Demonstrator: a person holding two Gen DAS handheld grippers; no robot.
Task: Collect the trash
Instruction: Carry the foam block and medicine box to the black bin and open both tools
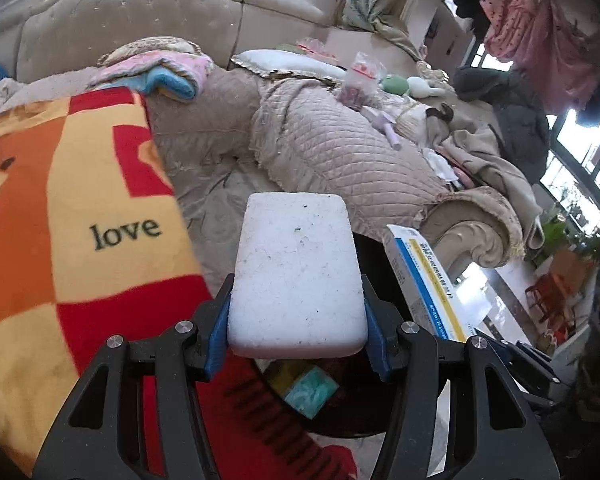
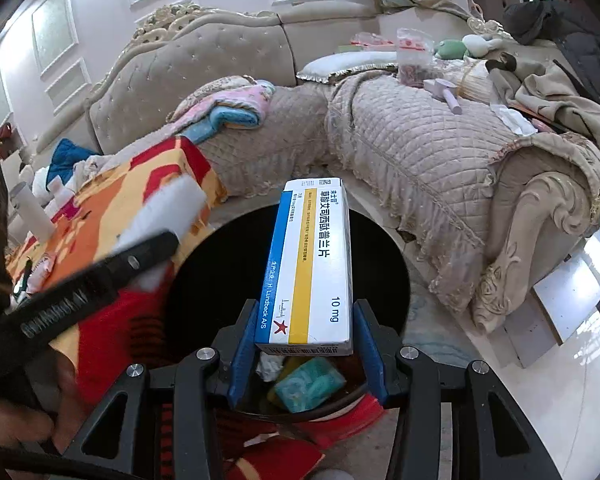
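Left tool (image 1: 298,312): your blue pads (image 1: 216,332) are clamped on the near end of a white foam block (image 1: 296,268), jaws roughly half apart. It looks very light and crumbly. Squeeze gently, since the pads could dent or shed it; the hold across the short width near the end looks adequate. The block hangs over the edge of the black trash bin (image 1: 364,248), beside the orange and red blanket (image 1: 80,200).

Right tool (image 2: 304,344): its jaws are set narrower, gripping the near end of a medicine box (image 2: 312,264) across its width. It's thin cardboard, probably near empty, light, and it will crush if pinched harder. The smooth print could slip, so keep it level. It sits right above the bin mouth (image 2: 204,272), where a teal packet (image 2: 310,384) and crumpled tissue (image 2: 270,366) already lie. The sofa (image 2: 400,148) is behind.
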